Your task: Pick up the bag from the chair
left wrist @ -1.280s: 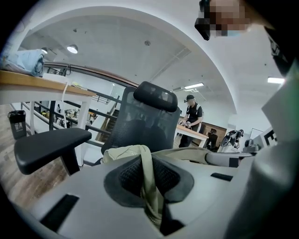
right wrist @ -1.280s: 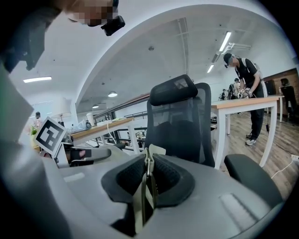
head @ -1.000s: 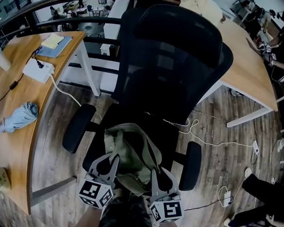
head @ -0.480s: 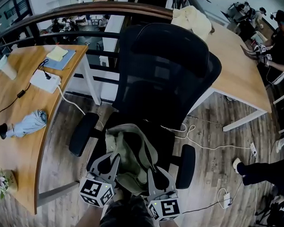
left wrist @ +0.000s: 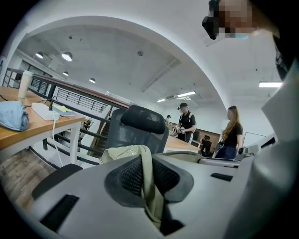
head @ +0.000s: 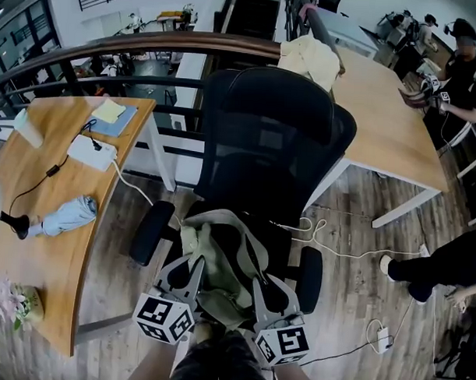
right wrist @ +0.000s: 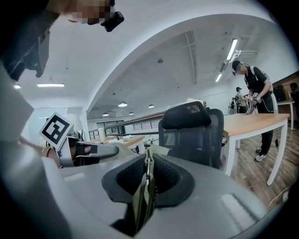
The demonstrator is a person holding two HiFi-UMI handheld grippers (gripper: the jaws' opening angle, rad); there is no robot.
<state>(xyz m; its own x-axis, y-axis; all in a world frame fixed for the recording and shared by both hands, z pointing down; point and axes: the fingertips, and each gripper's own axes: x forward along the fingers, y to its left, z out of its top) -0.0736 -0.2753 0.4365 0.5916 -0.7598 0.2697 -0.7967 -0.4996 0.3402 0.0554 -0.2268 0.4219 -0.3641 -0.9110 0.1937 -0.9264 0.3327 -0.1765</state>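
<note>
An olive-green cloth bag (head: pixel 220 259) hangs between my two grippers, over the seat of a black mesh office chair (head: pixel 263 139). My left gripper (head: pixel 190 271) is shut on one olive strap of the bag (left wrist: pixel 148 179), pinched between its jaws. My right gripper (head: pixel 259 289) is shut on the bag's other edge (right wrist: pixel 145 189), a thin olive fold with a zipper. The bag's body bulges behind the left jaws. The chair's headrest (right wrist: pixel 183 114) stands beyond both grippers.
A curved wooden desk (head: pixel 34 217) at left carries a folded light-blue umbrella (head: pixel 64 216), a white power strip (head: pixel 91 151) and cables. A long wooden table (head: pixel 381 120) stands at right, with a person (head: pixel 460 68) beside it. White cables (head: pixel 353 248) lie on the plank floor.
The chair and desks have slid down in the head view as the camera drew back and up. Both grippers stay shut on the bag, which sits a little higher.
</note>
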